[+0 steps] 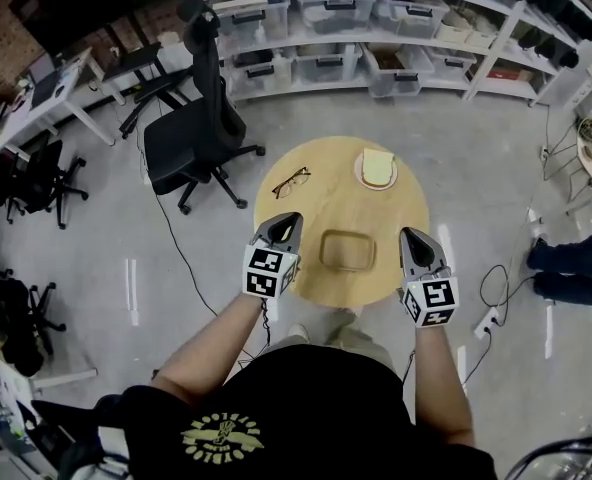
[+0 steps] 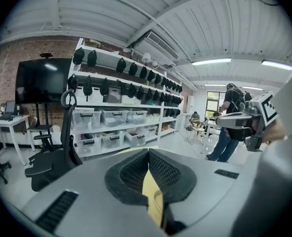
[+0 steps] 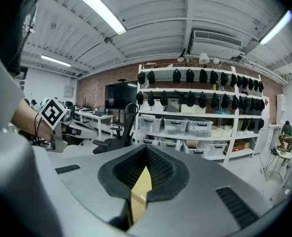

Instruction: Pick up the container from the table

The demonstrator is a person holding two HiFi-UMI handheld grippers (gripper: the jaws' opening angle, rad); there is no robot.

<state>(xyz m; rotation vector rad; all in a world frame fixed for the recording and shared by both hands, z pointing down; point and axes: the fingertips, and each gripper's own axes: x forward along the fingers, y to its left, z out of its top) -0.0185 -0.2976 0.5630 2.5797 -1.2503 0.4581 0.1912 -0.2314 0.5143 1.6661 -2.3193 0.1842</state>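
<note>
a long white shelving unit (image 1: pixel 376 28) loaded with clear bins runs across the room beyond both tools; a black office chair (image 1: pixel 191 138) stands on the grey floor ahead and to the left of the left hand-held gripper; a round pale wooden desk (image 1: pixel 316 203) lies under and ahead of both tools, seen from above by the person holding them; the left hand-held gripper (image 1: pixel 281 224) hangs over the near left edge of the desk and the right hand-held gripper (image 1: pixel 412 236) over the near right edge, each pointing away from the person; in its own view the left hand-held gripper (image 2: pixel 148 154) has its two black textured jaws pressed together with nothing between them, and the right hand-held gripper (image 3: pixel 146 153) is likewise closed and empty; the container (image 1: pixel 347 250), a shallow tan rectangular tray, sits on the desk between the two tools, touched by neither, a little nearer the right one; a small round plate (image 1: pixel 360 172) carrying a pale yellow square piece (image 1: pixel 379 166) rests further ahead, near the far rim; a pair of glasses (image 1: pixel 291 181) lies ahead of the left tool
</note>
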